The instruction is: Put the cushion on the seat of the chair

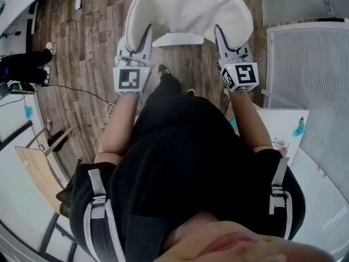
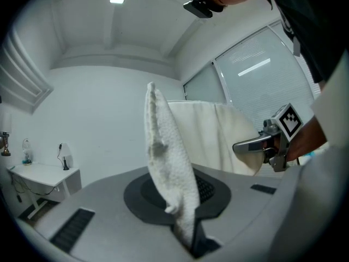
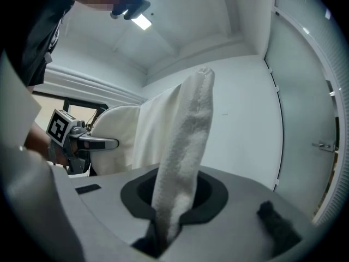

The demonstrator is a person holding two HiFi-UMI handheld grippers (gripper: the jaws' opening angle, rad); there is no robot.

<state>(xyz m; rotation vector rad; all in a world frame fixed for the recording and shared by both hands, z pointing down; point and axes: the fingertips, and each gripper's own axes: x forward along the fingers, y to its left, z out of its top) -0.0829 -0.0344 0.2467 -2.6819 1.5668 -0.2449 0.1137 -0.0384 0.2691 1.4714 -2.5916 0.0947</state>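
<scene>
A white fluffy cushion (image 1: 188, 7) hangs in the air ahead of me, held by its two near corners. My left gripper (image 1: 143, 37) is shut on the left corner; in the left gripper view the cushion's edge (image 2: 169, 157) rises straight out of the closed jaws (image 2: 193, 244). My right gripper (image 1: 221, 37) is shut on the right corner, where the fabric (image 3: 182, 146) is pinched at the jaws (image 3: 158, 239). Each gripper view shows the other gripper across the cushion. A white flat piece (image 1: 180, 39) shows just under the cushion; I cannot tell whether it is the chair's seat.
A wood-plank floor (image 1: 92, 31) lies below. A person in dark trousers (image 1: 24, 67) stands at the far left, with a cable (image 1: 82, 90) on the floor near them. A ribbed white partition (image 1: 311, 91) stands at the right, and a light wooden panel (image 1: 38, 173) at the lower left.
</scene>
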